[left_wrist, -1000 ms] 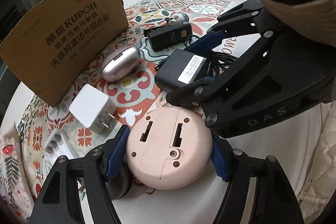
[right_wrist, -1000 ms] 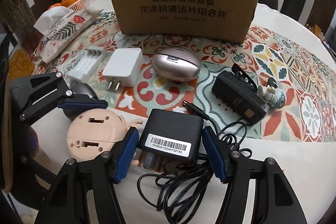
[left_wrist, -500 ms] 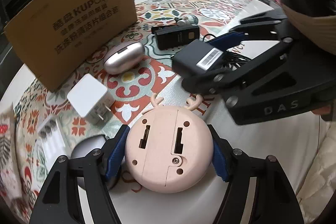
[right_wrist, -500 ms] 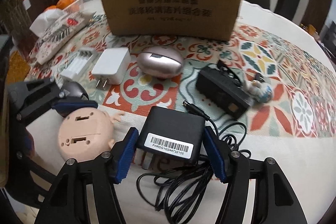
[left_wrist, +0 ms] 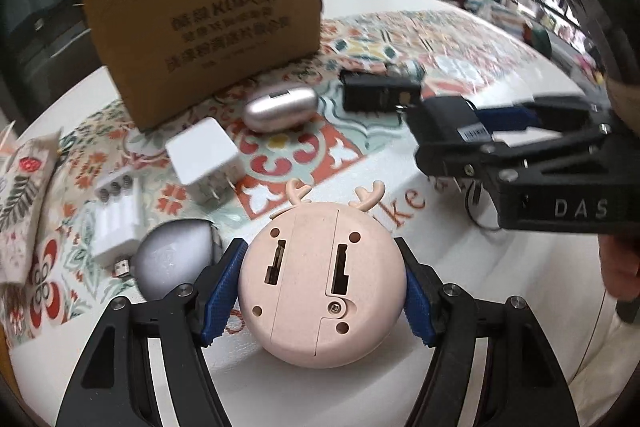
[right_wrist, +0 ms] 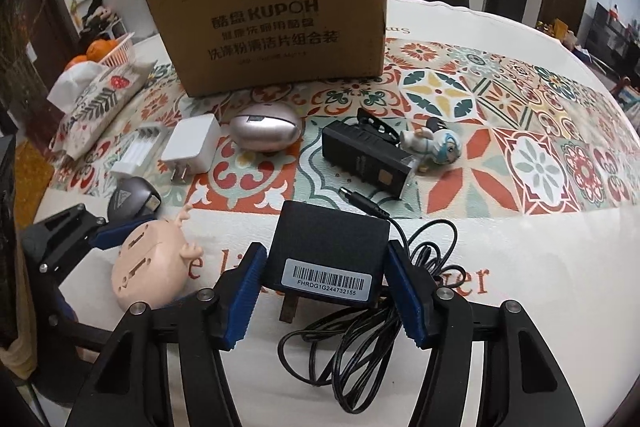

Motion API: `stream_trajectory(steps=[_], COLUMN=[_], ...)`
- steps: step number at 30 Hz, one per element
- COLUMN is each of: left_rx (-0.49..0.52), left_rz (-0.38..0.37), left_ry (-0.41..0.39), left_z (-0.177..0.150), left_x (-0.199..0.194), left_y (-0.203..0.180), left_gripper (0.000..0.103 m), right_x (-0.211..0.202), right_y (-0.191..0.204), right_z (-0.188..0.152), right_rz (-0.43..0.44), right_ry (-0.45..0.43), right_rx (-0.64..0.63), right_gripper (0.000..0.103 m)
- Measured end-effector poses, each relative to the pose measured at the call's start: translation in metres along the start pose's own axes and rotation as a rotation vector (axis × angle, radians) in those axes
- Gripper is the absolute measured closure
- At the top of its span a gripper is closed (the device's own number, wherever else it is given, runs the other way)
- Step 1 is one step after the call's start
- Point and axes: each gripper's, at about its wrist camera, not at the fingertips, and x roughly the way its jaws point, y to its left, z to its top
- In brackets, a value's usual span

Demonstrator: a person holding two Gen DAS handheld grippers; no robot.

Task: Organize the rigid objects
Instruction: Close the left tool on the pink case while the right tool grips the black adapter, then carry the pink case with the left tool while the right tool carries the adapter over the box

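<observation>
Fingers of my left gripper are clamped on a round pink device with small antlers, blue pads pressed to both of its sides; its underside with two slots and a screw faces my camera. From the right wrist view it looks raised off the white table, though I cannot be sure of the gap. My right gripper grips a black power adapter with a barcode label, pads tight on its flanks, and its black cord hangs in loops beneath it.

On the patterned runner beyond, a KUPOH cardboard box stands upright. Before it lie a white plug charger, a rose-metallic oval case just beside that, a second black adapter, and a small white figurine touching the adapter's far end. A white battery charger lies left of the plug charger, a grey rounded gadget near it, and a floral tissue pouch further left.
</observation>
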Motion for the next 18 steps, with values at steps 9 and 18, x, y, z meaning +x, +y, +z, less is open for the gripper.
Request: stream_trajectory(steps=[9, 18], left_rx=[-0.146, -0.196], left_rz=[0.086, 0.143], left_ry=[-0.092, -0.153], left_z=[0.015, 0.03], left_x=[-0.028, -0.051], left_y=[0.01, 0.012], left_gripper=[0.033, 0.033], right_x=[-0.019, -0.04], right_y=[-0.005, -0.007], right_z=[0.007, 0.02], right_rz=[0.027, 0.054], right_ry=[-0.067, -0.142], right_rx=[0.032, 0.052], right_gripper=[0.043, 0.043])
